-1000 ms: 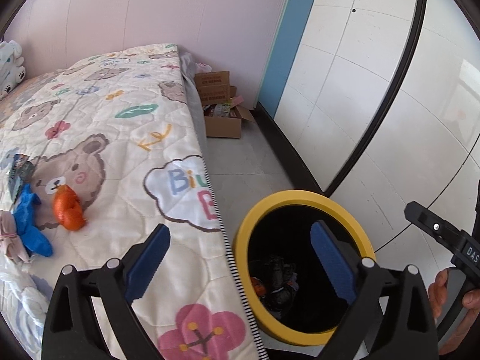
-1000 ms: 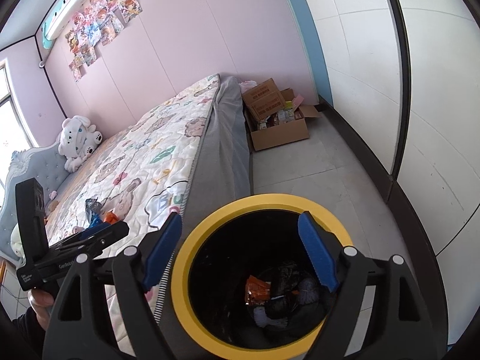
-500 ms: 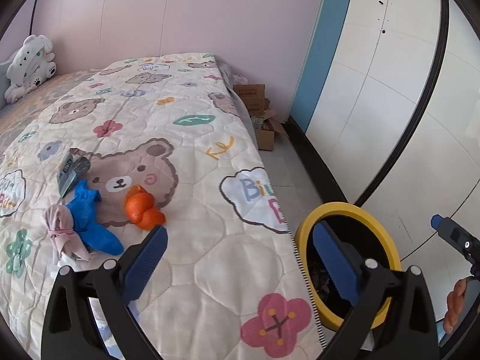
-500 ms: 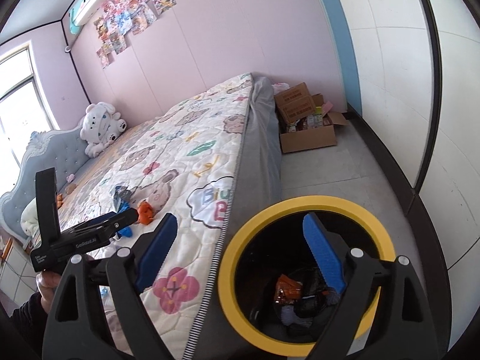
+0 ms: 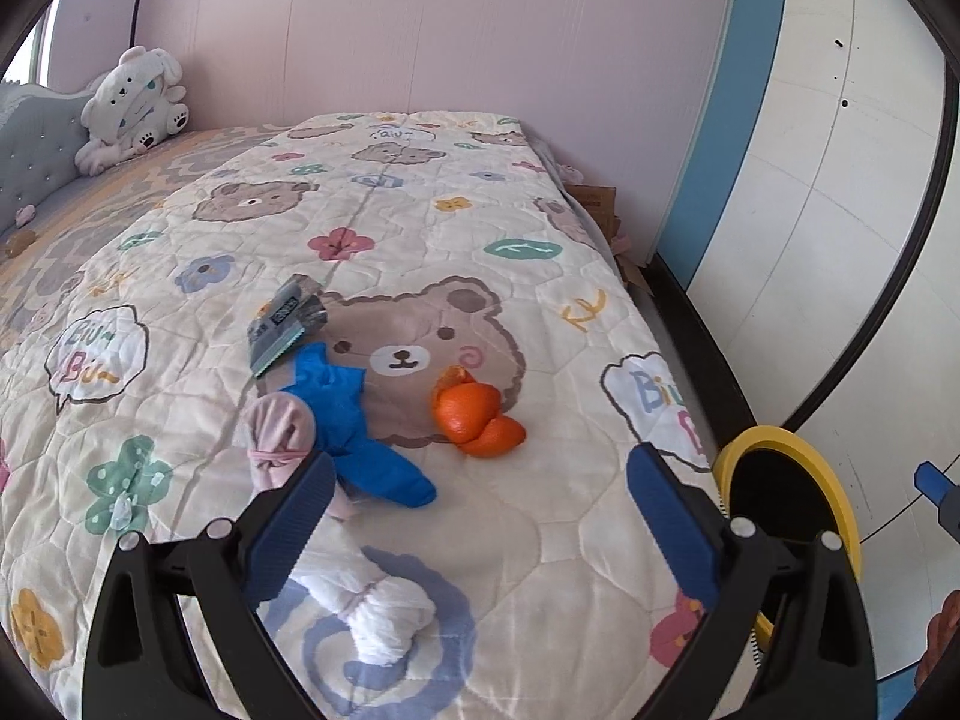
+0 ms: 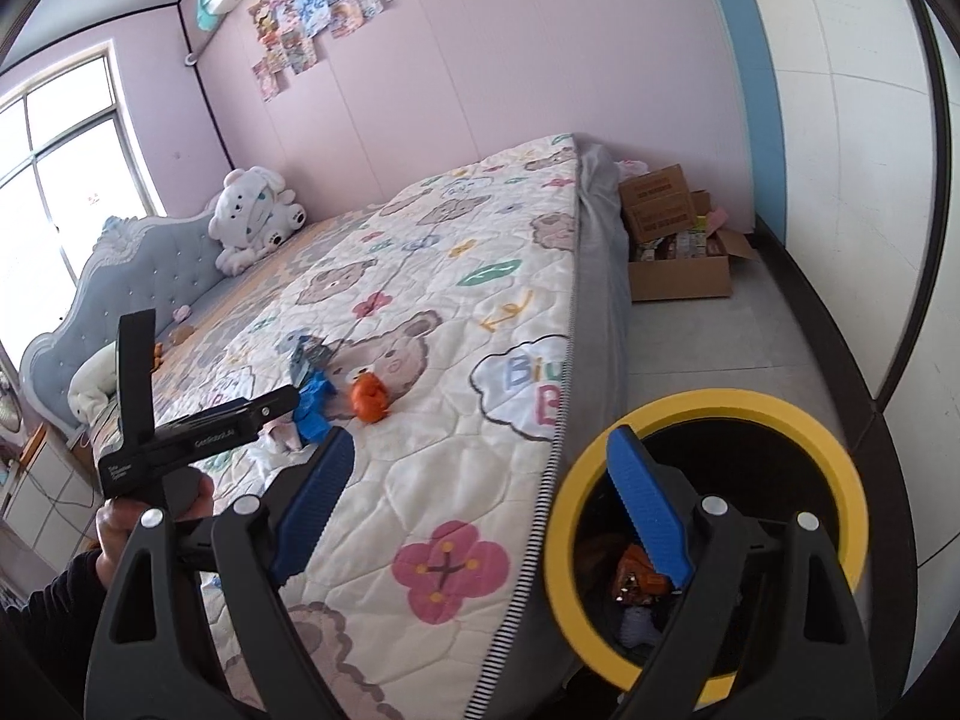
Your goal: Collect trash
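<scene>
A white plush bear (image 6: 255,219) sits against the grey headboard (image 6: 138,276); a cardboard box (image 6: 678,252) stands on the floor.

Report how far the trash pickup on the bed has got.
Done: some trash already lies in the yellow-rimmed bin. In hand: nothing; the left gripper and right gripper are open and empty. Left on the quilt: orange peel, blue glove, wrapper, pink wad, white tissue.

Open quilt (image 5: 540,312) lies ahead of my left gripper (image 5: 480,516), jaws apart. Orange peel (image 5: 474,414), blue scrap (image 5: 354,420) and white wad (image 5: 384,612) crowd the near path.
</scene>
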Tool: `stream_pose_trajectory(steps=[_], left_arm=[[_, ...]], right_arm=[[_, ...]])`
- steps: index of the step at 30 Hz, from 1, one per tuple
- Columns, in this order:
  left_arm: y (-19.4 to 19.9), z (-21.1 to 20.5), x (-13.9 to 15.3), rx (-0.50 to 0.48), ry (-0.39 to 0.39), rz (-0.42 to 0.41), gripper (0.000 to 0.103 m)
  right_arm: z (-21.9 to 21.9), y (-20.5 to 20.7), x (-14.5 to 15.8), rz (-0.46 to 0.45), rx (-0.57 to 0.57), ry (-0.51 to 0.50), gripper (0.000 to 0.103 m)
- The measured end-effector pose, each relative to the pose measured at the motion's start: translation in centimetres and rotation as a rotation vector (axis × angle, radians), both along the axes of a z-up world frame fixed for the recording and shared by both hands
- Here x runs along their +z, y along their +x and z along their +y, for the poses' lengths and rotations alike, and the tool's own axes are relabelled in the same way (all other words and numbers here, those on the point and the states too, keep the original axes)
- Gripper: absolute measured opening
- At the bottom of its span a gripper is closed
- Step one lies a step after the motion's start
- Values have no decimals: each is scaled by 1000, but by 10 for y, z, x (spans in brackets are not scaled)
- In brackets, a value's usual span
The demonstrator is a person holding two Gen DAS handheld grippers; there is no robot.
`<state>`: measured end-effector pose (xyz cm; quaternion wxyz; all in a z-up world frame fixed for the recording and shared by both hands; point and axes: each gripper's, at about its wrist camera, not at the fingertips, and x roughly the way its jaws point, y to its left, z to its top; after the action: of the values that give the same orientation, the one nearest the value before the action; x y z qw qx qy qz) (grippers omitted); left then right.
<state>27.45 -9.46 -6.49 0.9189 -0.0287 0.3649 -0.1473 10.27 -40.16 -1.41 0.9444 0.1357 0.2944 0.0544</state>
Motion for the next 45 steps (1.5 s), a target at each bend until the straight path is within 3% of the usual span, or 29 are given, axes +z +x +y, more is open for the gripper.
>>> stream_pose_trajectory(steps=[18,29,42,45], left_arm=[[32,88,-30,153,25,58,94],[43,97,-47,160,13,87,94],[58,96,-61,165,-6,108,94],[61,93,-62,158,4,100,94]], right_arm=[[112,20,-29,64,239,5,83],[182,28,-68,164,386,-22,83],[229,34,-100,222,479,-90,82],[236,35,-108,238,498,-112,78]])
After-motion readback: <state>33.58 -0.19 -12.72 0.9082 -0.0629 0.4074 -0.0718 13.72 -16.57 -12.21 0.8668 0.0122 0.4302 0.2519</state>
